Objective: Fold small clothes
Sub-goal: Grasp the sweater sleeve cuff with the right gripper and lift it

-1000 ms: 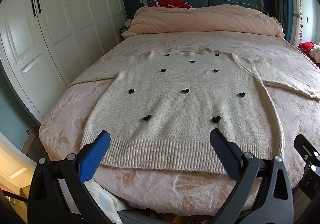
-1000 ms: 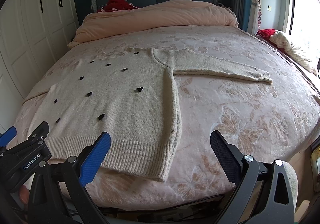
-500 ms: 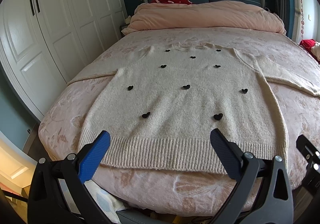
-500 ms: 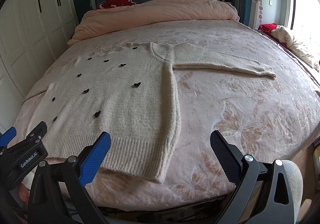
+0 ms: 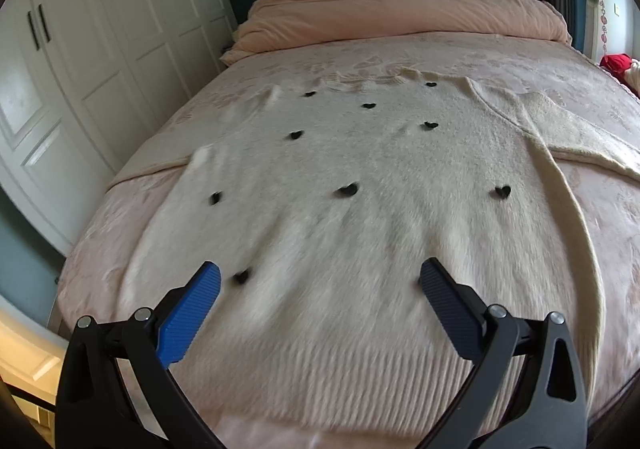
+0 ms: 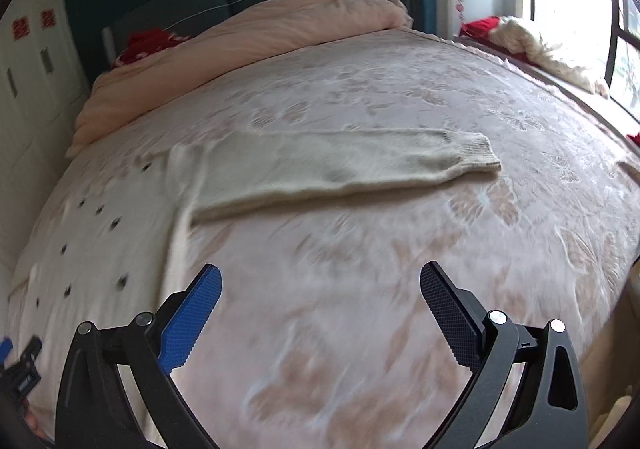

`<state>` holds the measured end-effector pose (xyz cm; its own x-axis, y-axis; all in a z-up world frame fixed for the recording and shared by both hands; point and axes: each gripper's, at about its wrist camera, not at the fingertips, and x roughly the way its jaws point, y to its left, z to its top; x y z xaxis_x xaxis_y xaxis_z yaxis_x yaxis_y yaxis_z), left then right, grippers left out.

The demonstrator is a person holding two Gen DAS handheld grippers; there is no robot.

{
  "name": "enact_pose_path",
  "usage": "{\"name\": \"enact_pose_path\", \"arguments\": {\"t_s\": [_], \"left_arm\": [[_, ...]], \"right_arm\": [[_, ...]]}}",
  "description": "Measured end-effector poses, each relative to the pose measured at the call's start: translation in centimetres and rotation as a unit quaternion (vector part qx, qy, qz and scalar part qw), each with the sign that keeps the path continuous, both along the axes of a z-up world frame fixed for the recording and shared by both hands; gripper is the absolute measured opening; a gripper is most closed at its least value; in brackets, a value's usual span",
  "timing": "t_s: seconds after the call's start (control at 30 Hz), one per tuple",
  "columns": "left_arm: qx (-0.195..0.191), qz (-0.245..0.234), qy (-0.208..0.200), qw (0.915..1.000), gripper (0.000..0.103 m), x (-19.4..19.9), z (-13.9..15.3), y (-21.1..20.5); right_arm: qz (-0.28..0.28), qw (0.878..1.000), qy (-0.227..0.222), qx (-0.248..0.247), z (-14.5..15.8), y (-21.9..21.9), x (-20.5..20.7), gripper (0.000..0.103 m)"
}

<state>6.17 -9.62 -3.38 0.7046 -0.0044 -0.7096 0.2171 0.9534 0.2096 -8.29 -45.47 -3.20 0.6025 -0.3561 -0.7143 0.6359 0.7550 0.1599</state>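
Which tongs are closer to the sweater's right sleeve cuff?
Right. The right tongs hang open over bare bedspread, facing the cuff. The left tongs hover open over the sweater's body, away from it.

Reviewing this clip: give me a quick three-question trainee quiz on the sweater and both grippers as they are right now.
1. True or false: the sweater is already folded in half.
2. Multiple choice: the right gripper is over A) the sweater's hem, B) bare bedspread below the outstretched sleeve, C) the duvet.
3. Fill in: the left gripper is ____, holding nothing.

Key: 1 false, it lies flat with sleeves spread; 2 B; 3 open.
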Motion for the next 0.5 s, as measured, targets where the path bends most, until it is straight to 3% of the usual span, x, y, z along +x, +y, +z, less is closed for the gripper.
{"name": "enact_pose_path", "arguments": {"t_s": [0.13,0.27,0.33,0.4,0.5], "left_arm": [[-0.021,-0.016,0.0,0.9997,0.098,3.4,-0.8,-1.9],[-0.051,-0.053,0.0,0.9973,0.098,6.6,-1.6,-2.7],[-0.061,-0.067,0.003,0.9959,0.098,8.0,-2.1,-2.9],[-0.073,-0.074,0.006,0.9946,0.098,9.2,-2.6,-2.7],[-0.098,-0.071,0.011,0.9925,0.098,10.6,-3.1,-1.6]], "right_arm": [[-0.036,0.994,-0.042,0.09,-3.5,-8.9,1.9,0.098],[-0.103,0.973,-0.091,0.187,-7.7,-15.8,2.1,0.098],[-0.122,0.964,-0.122,0.2,-8.8,-17.6,2.0,0.098],[-0.127,0.967,-0.132,0.177,-8.4,-18.1,2.5,0.09],[-0.11,0.969,-0.128,0.182,-8.7,-18.8,4.5,0.027]]}}
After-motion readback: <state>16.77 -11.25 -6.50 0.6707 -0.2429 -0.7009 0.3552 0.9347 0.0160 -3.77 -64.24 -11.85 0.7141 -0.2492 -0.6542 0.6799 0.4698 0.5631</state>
